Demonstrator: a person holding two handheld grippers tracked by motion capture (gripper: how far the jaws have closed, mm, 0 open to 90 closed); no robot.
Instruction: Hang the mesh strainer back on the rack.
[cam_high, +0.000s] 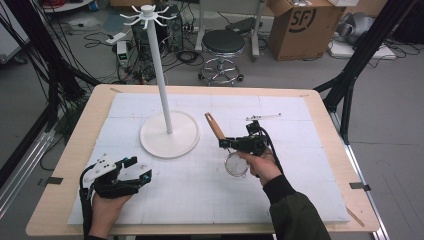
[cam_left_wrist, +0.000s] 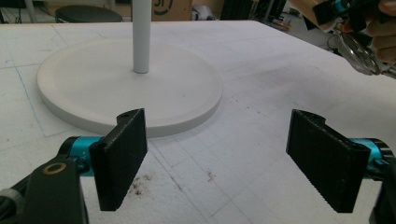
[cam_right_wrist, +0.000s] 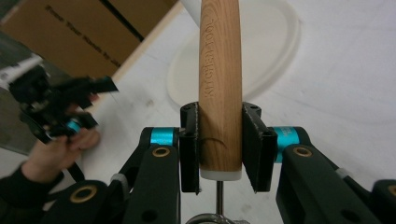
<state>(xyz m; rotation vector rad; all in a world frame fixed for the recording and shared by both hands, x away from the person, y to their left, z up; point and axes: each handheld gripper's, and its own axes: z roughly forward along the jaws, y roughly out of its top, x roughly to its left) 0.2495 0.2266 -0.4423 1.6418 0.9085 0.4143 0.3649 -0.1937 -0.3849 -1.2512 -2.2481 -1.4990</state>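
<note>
The right gripper (cam_right_wrist: 219, 149) pinches the wooden handle (cam_right_wrist: 219, 84) of a small mesh strainer (cam_high: 236, 164), its two black jaws pressed flat against the handle's lower end, just above the white collar where the metal stem begins. In the high view this gripper (cam_high: 235, 144) sits right of centre, the handle (cam_high: 215, 126) slanting up and to the left while the strainer's round basket hangs below the hand, close over the white foam mat (cam_high: 300, 190).

To the left of it, mid-frame, stands the white hook stand (cam_high: 159, 75): a tall pole on a round base (cam_high: 168, 134), crowned by a ring of small hooks (cam_high: 148, 16) near the top edge of the picture. The work in hand looks like lifting the strainer to hang it there. To do that well, the grip should stay firm and low on the handle, leaving its free end clear to meet a hook, and the lift should be straight and high before moving in, so the basket does not knock the pole.

The left gripper (cam_high: 131, 169), lower left in the high view, rests on the mat with its jaws spread wide and nothing between them (cam_left_wrist: 219, 158), facing the base (cam_left_wrist: 93, 93).
</note>
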